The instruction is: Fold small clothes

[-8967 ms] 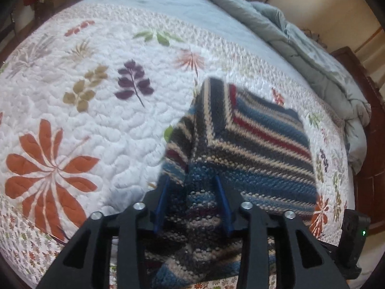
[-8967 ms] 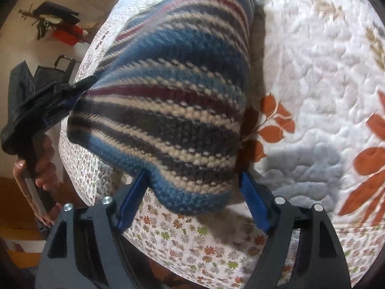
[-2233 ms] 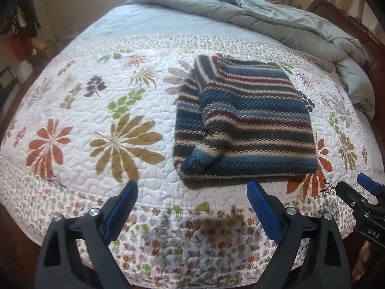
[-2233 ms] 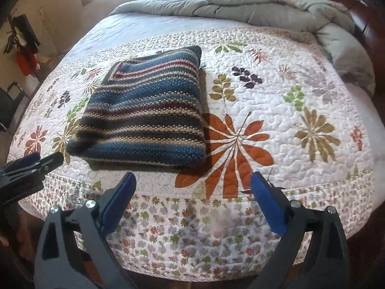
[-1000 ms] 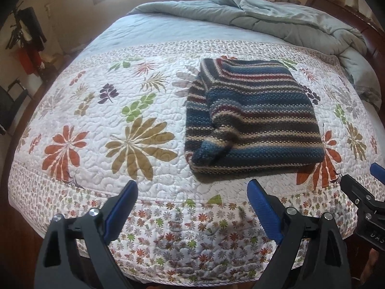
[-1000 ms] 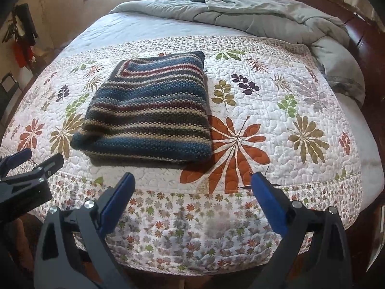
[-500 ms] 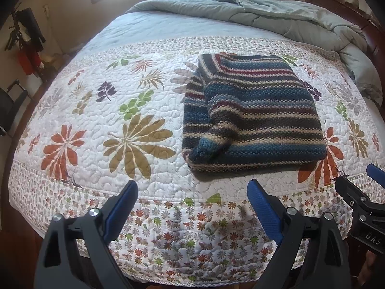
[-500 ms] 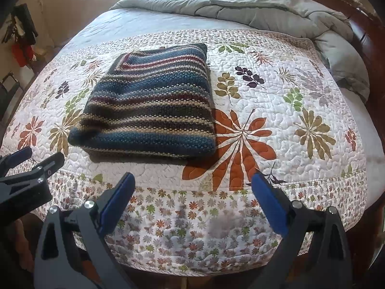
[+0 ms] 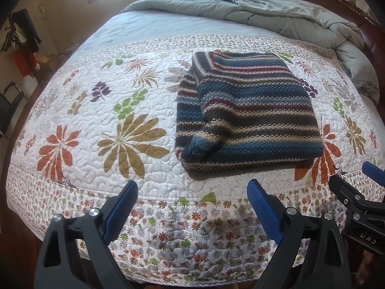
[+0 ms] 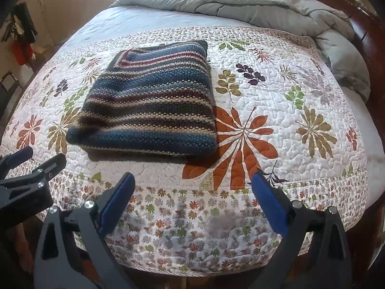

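Folded striped sweater (image 9: 247, 110) on floral quilt (image 9: 96, 120), left hand-held gripper (image 9: 192, 207) spread wide, empty, right hand-held gripper (image 10: 192, 200) likewise, both short of bed edge

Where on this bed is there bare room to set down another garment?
Quilt left of the folded striped sweater is bare; so is the stretch to its right. Rumpled grey comforter crowds the headboard end.

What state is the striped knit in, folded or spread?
Folded: the striped knit lies as a compact rectangle on the quilt, layered edges showing at its near side. Neither gripper touches it.
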